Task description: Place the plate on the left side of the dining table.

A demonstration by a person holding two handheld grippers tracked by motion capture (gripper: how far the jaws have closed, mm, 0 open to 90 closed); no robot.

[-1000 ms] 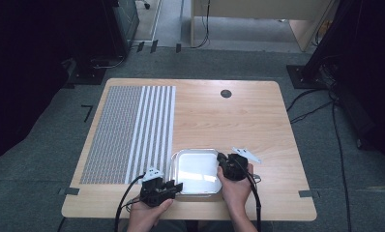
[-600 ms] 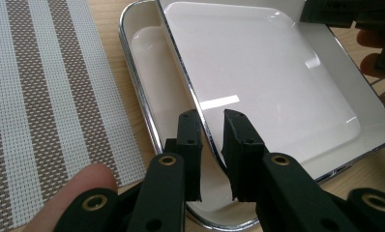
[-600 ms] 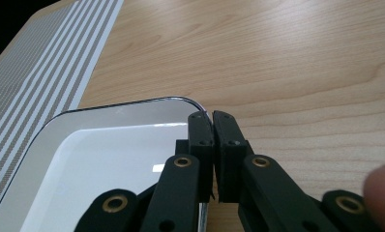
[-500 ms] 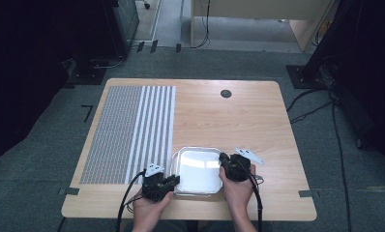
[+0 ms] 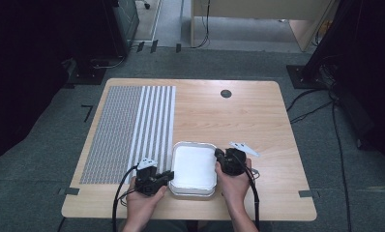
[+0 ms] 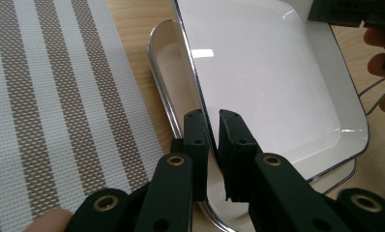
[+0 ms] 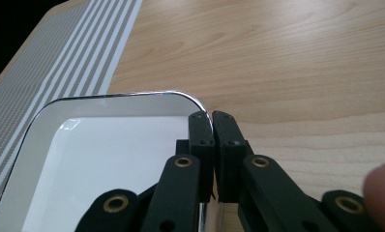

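Left gripper view shows the left tool [image 6: 214, 118], whose jaws have just been closing, pinched on the thin near rim of the upper tray [image 6: 268, 82], with the rim running between its two pads. This white tray sits nested in a second, lower tray [image 6: 166, 63] of the same shape, and its left edge stands slightly clear of the lower one. In the right gripper view the right tool [image 7: 212, 116] is clamped tight on the opposite rim, near a rounded corner. Both trays are empty. The pair lies near the front edge of the desk [image 7: 302, 63], just beside the striped placemat [image 6: 50, 96].

The tray looks stiff, light and glossy, probably enamelled or glazed metal with a bright edge. That finish is likely slippery, so narrow pads on a thin lip could slide or let the tray swing. A hold on two opposite rims, as here, should keep it level. The lower tray may cling and lift with it.
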